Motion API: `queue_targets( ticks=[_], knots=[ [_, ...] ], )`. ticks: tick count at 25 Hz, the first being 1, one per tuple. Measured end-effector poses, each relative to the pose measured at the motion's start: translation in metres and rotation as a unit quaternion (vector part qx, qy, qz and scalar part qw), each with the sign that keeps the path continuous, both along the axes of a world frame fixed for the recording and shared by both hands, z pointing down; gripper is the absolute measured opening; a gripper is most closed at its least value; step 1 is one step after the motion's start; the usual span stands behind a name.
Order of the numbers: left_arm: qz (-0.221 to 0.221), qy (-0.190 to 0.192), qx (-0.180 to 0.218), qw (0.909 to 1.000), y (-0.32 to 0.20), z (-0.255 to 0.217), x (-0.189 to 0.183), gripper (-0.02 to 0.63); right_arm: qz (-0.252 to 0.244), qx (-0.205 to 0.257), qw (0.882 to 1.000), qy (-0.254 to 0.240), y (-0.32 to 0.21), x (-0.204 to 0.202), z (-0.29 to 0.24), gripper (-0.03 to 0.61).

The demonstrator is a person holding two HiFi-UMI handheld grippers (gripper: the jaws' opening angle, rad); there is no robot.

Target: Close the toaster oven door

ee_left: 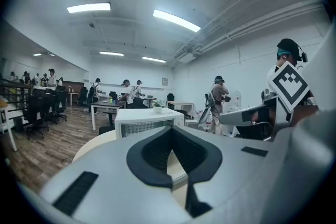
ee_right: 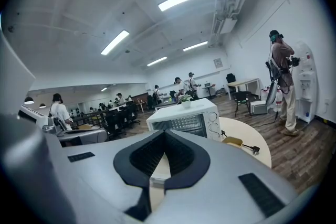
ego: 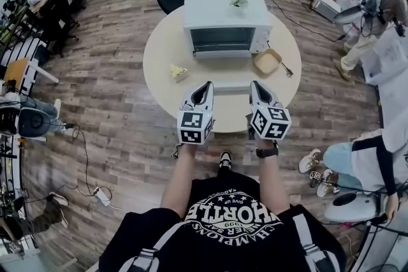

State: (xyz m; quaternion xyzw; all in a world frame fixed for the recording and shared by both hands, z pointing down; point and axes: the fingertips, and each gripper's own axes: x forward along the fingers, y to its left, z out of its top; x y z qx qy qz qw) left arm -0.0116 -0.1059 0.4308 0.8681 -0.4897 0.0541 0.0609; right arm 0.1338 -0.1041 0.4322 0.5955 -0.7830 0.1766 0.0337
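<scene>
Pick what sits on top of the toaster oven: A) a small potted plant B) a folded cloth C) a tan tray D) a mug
A: a small potted plant stands on top of the toaster oven, near its right side in the head view; both gripper views show it too.

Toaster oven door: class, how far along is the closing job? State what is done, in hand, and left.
Done: the toaster oven door looks upright and flush with the oven's front, so apparently closed. In hand: nothing; the left claw and right claw are both shut, empty, and apart from the oven, over the table's near side. Left: seemingly nothing, though full closure can't be confirmed here.
</scene>
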Motion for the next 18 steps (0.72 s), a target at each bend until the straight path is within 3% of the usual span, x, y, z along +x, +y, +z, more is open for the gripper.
queue_targets(
  ticks=[6, 18],
  knots=[
    [-0.062, 0.007, -0.001, 0.9980, -0.023, 0.001, -0.008, 0.017, -0.025, -0.004, 1.000, 0.001, -0.022, 0.004, 0.003, 0.018],
    [-0.095, 0.027, -0.014, 0.9950, -0.043, 0.015, 0.003, 0.017, -0.067, -0.008, 0.998, -0.004, -0.056, 0.012, 0.015, 0.018]
  ],
)
